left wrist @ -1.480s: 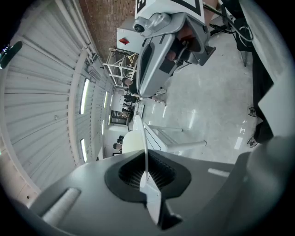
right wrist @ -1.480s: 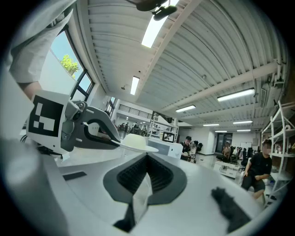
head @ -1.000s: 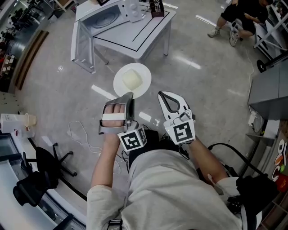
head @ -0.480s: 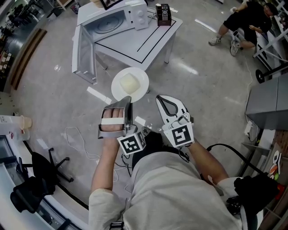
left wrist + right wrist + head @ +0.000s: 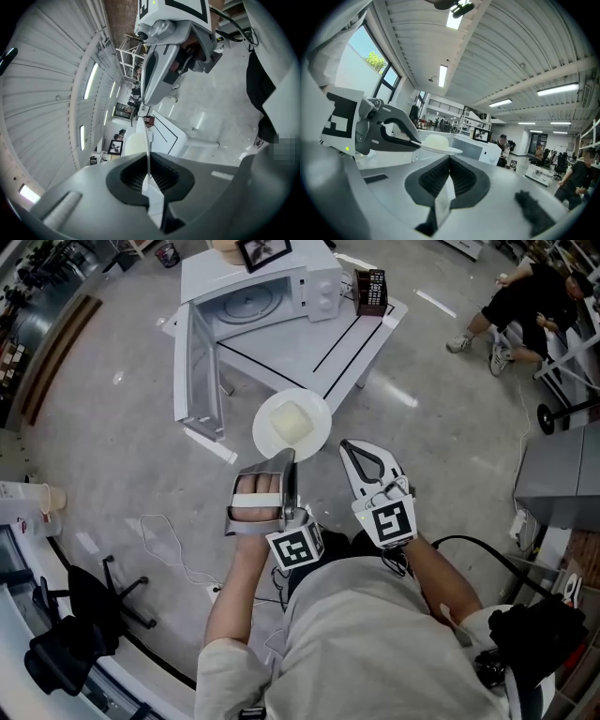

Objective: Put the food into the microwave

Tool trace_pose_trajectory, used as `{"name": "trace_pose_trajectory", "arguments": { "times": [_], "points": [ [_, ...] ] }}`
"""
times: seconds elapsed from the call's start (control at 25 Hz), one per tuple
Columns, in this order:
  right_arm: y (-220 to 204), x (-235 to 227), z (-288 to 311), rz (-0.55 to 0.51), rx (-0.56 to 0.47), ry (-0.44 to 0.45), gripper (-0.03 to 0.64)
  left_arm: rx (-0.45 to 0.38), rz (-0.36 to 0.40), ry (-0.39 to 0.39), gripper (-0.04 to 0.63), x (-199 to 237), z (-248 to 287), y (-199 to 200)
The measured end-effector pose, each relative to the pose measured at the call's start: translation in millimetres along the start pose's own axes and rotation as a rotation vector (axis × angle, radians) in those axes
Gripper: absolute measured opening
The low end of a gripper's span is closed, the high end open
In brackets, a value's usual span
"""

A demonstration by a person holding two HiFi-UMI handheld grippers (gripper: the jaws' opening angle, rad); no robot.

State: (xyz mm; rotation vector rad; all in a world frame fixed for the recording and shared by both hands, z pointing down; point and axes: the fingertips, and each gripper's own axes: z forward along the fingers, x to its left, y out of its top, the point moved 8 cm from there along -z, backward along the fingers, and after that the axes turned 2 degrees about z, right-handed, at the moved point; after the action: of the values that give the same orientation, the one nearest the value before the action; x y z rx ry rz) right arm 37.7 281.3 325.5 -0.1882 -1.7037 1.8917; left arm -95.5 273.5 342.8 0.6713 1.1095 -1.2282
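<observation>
- The left hand, forearm stretched forward from the body, gripped the left tongs, which were clamped on the near rim of the white plate.
- The pale block of food sat mid-plate, carried in the air near the surface bearing the microwave, whose door stood open.
- The right tongs, closed and empty, pointed forward just beside the plate's right edge, with the forearm bent in from the elbow.
</observation>
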Motion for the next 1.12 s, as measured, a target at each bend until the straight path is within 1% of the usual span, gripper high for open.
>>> {"name": "trace_pose_trajectory", "arguments": {
  "times": [0.2, 0.48, 0.6, 0.72, 0.88, 0.96, 1.12],
  "points": [
    [5, -7, 27, -0.009, 0.011, 0.005, 0.011, 0.023, -0.003, -0.003, 0.025, 11, 25, -20],
    [5, -30, 68, -0.024, 0.002, 0.028, 0.011, 0.046, -0.011, -0.002, 0.023, 29, 62, -30],
    [0, -45, 87, -0.028, 0.000, 0.039, 0.011, 0.058, 0.010, 0.000, 0.023, 34, 84, -30],
    [-6, -64, 110, -0.001, -0.040, 0.048, 0.011, 0.083, 0.023, -0.007, 0.023, 40, 110, -32],
    [-9, -91, 136, -0.007, -0.080, 0.060, 0.011, 0.125, 0.003, -0.014, 0.023, 50, 146, -30],
    [-12, -104, 147, 0.010, -0.088, 0.074, 0.011, 0.140, -0.015, -0.018, 0.023, 53, 161, -26],
    [-22, -128, 165, 0.029, -0.088, 0.115, 0.011, 0.169, -0.007, -0.041, 0.023, 51, 189, -20]
  ]
}}
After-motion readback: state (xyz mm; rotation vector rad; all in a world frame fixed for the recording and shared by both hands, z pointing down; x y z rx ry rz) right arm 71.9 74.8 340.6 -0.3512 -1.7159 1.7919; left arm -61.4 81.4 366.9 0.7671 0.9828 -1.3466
